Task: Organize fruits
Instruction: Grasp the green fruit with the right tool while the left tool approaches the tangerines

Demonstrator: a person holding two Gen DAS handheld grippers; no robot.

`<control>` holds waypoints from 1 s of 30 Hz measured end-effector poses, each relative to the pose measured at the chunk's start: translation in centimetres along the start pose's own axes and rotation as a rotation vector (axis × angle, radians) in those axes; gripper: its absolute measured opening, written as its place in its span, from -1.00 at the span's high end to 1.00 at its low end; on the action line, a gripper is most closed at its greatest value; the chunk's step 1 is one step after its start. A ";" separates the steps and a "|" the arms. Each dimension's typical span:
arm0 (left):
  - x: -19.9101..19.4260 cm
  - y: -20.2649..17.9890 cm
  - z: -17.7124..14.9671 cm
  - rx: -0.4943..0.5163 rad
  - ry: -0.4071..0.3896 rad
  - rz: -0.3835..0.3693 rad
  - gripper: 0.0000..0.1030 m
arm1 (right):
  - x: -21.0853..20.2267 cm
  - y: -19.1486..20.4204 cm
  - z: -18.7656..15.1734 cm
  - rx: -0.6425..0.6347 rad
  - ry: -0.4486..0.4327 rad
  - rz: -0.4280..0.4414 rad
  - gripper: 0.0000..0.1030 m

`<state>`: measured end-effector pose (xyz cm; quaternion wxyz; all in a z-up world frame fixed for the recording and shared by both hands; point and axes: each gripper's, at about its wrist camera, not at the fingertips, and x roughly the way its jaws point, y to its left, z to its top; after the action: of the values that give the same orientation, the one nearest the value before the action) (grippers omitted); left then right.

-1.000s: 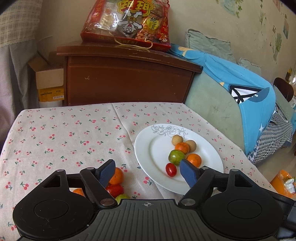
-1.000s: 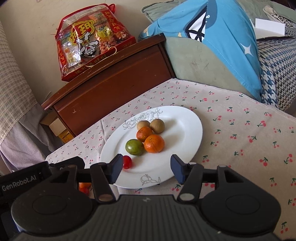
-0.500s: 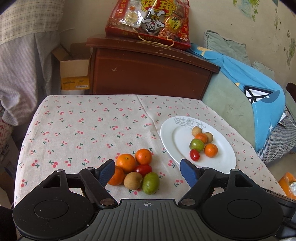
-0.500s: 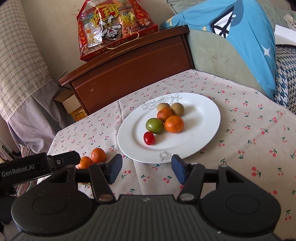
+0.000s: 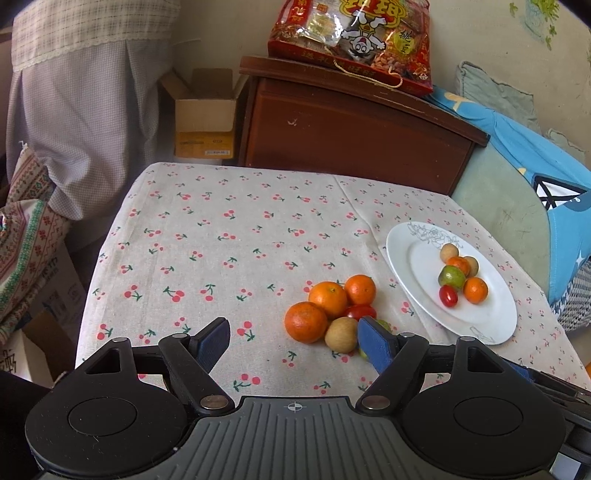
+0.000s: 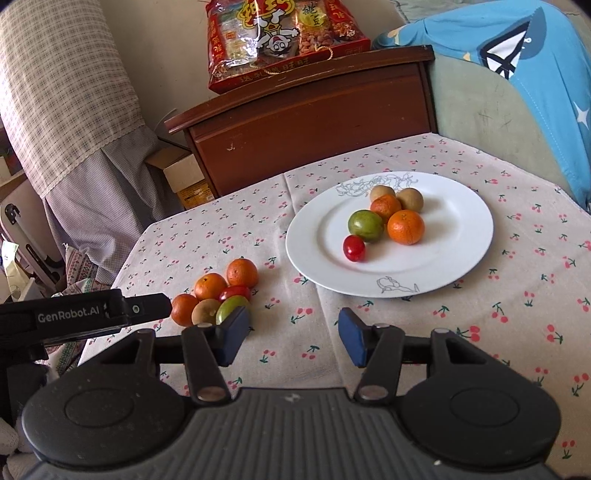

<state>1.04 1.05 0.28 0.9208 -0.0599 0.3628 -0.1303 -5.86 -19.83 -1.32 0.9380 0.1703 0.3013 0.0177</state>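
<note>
A white plate point(image 5: 480, 321) point(image 6: 454, 254) on the cherry-print tablecloth holds two oranges, a green fruit point(image 6: 365, 226), a cherry tomato point(image 6: 354, 248) and two brown fruits. Left of it a loose pile point(image 5: 332, 314) point(image 6: 214, 295) has three oranges, a red tomato, a brown fruit and a green fruit. My left gripper point(image 5: 291, 343) is open and empty, just near-left of the pile; its right finger hides most of the green fruit. My right gripper point(image 6: 291, 338) is open and empty, in front of the plate. The left gripper's body point(image 6: 85, 314) shows beside the pile.
A dark wooden cabinet point(image 5: 354, 122) with a red snack bag point(image 5: 354, 33) stands behind the table. A cardboard box point(image 5: 205, 114) sits on the floor at the back left. A bed with a blue cover point(image 6: 517, 74) is on the right.
Both grippers have pulled back and swung left. The loose fruit pile has come into full view beside the plate. Jaws stay open; no fruit has moved.
</note>
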 end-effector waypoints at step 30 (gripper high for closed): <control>2.3 1.3 -1.0 -0.027 0.017 0.002 0.03 | 4.2 2.2 -0.2 -0.042 0.042 0.098 0.47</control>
<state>2.26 1.60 -2.20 0.9170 -0.0709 0.3723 -0.1247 -2.35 -17.15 -3.13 0.9328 0.1647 0.3119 0.0735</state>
